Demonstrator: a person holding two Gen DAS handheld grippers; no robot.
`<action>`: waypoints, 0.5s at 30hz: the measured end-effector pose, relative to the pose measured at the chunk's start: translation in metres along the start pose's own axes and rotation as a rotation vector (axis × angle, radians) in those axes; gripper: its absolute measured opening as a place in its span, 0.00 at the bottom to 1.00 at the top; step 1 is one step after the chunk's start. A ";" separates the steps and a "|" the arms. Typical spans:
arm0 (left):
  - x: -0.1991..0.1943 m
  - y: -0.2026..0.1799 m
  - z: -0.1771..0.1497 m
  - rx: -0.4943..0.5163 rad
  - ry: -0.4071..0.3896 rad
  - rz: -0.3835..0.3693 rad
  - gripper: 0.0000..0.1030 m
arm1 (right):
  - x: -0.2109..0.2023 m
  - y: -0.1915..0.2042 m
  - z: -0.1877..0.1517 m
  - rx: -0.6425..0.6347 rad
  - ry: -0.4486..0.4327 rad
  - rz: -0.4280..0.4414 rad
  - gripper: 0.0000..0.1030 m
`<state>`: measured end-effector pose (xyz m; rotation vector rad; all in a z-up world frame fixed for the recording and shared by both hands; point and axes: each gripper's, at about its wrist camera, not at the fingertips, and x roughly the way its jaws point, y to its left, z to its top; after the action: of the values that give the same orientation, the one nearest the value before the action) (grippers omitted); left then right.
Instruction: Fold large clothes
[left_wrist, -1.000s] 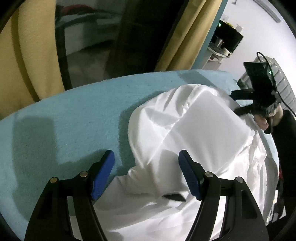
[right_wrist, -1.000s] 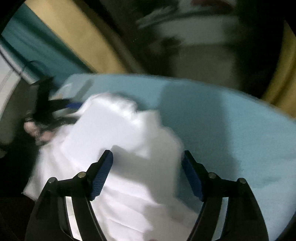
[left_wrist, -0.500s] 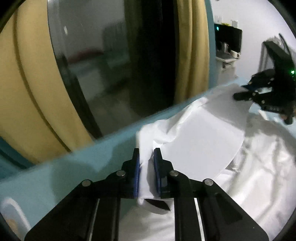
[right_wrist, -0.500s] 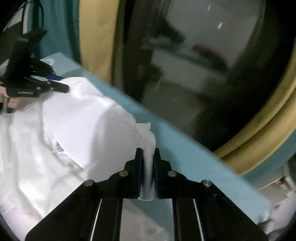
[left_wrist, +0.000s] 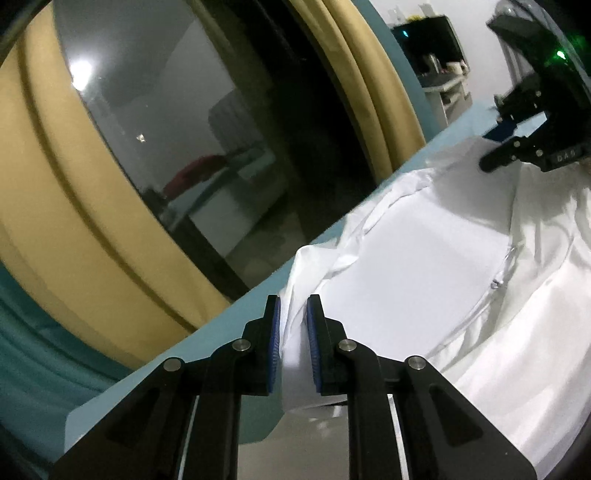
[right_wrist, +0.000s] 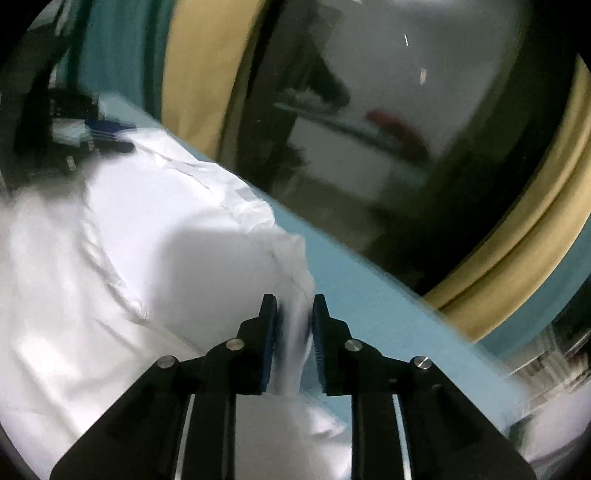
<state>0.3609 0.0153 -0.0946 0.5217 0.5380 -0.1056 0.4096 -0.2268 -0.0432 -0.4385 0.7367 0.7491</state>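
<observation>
Looking through the left wrist camera, I have the left gripper (left_wrist: 293, 341) clamped on a bunched edge of the large white fabric garment (left_wrist: 436, 266), its blue pads pressing the cloth from both sides after a quick closing. The garment lies heaped on the pale blue padded surface (left_wrist: 229, 325), and across it I can see the right gripper (left_wrist: 496, 149) at the far corner.

Switching to the right wrist camera, the right gripper (right_wrist: 294, 341) pinches a fold of the same white cloth near the edge of the surface; its jaws have eased apart slightly, and blur hides how firmly the pads bite. The left gripper (right_wrist: 122, 142) shows far left.

My worry: the slick fabric could slide out of that looser right pinch, or uneven lifting between my hands could skew the fold.
</observation>
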 end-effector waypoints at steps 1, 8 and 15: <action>-0.004 0.001 0.000 -0.012 -0.004 -0.002 0.16 | -0.005 -0.002 -0.001 0.035 -0.015 0.025 0.19; -0.028 -0.015 -0.004 -0.007 -0.041 -0.080 0.16 | -0.034 0.014 -0.025 0.020 -0.059 0.043 0.19; -0.046 -0.022 0.005 -0.001 -0.043 -0.143 0.16 | -0.055 0.052 -0.026 -0.193 -0.074 -0.033 0.19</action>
<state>0.3186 -0.0080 -0.0767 0.4787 0.5330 -0.2519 0.3312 -0.2328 -0.0254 -0.5934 0.5887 0.8049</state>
